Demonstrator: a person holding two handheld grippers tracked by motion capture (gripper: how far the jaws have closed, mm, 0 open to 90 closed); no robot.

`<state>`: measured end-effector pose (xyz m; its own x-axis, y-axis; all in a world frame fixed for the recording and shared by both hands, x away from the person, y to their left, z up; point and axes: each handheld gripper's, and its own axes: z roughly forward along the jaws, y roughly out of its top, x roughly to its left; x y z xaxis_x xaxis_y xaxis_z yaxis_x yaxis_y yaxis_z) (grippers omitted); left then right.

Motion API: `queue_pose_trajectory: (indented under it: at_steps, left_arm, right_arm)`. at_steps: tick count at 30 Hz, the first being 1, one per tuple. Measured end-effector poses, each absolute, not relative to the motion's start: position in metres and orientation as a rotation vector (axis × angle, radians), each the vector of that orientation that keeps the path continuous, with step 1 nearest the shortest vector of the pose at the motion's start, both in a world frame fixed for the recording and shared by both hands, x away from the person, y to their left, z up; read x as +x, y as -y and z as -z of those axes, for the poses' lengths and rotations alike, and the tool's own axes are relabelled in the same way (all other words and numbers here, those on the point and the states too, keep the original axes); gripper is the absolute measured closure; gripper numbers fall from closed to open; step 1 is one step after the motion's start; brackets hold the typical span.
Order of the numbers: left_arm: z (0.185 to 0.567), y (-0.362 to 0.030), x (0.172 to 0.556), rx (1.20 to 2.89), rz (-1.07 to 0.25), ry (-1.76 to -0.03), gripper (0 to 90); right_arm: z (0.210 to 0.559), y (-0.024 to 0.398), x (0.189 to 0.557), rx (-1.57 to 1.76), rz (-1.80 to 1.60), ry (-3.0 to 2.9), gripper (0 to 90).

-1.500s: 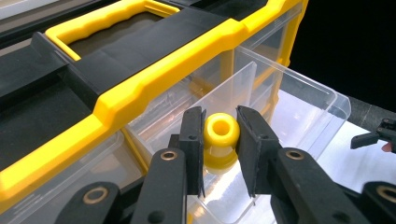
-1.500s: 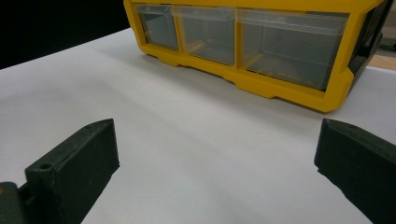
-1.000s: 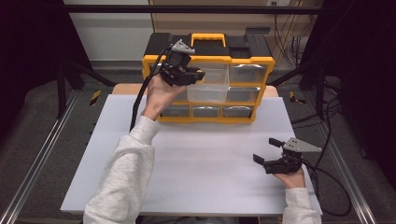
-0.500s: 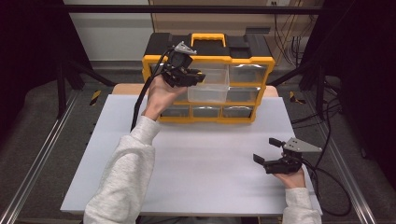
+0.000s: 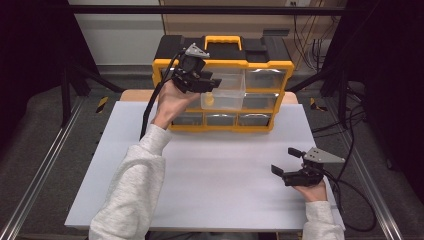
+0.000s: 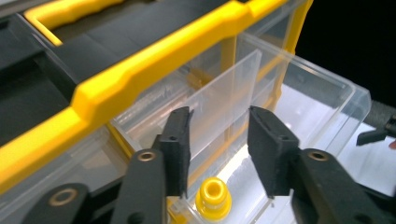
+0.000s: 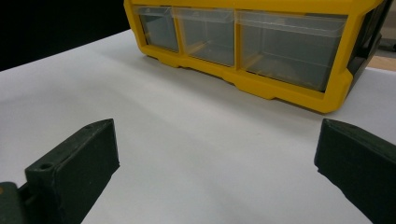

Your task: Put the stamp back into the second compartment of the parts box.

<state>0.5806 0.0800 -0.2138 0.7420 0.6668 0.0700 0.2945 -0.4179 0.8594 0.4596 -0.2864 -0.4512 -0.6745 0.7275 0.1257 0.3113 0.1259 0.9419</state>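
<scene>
A yellow and black drawer organizer (image 5: 281,66) stands at the table's far side, and one clear drawer (image 5: 227,96) in its middle row is pulled out. My left gripper (image 5: 212,83) hovers over that drawer's left end. Its jaws have just been opening and nothing is between them (image 6: 218,144). Below them a small yellow plastic piece (image 6: 214,198) lies on the drawer floor (image 5: 209,100), near a clear divider (image 6: 224,98). My right gripper (image 5: 284,160) rests low over the white table at the near right, open wide and empty (image 7: 217,154).
The white tabletop (image 5: 215,175) lies between the organizer and me. The bottom row has three shut clear drawers (image 7: 280,44). A black cable (image 5: 150,107) hangs from the left gripper. Metal rails (image 5: 40,170) and dark floor flank the table.
The left jaws stand wider apart than before, and the yellow piece now lies in the drawer beneath them. Neither hand has shifted.
</scene>
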Motion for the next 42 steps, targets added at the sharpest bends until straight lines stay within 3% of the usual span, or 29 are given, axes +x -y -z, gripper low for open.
queue_pose_trajectory:
  at_steps: [7,31,42]
  left_arm:
    - [0.207,-0.085,0.572,1.957,-0.564,-0.722,39.9]
    - [0.204,-0.104,0.549,1.903,-0.57,-0.661,5.3]
    - [0.208,-0.109,0.539,1.896,-0.55,-0.625,0.0]
  right_arm:
    - [0.451,0.286,0.46,1.007,-1.567,-2.045,0.3]
    - [0.451,0.287,0.46,1.008,-1.569,-2.041,0.3]
    - [0.451,0.287,0.46,1.011,-1.57,-2.041,0.3]
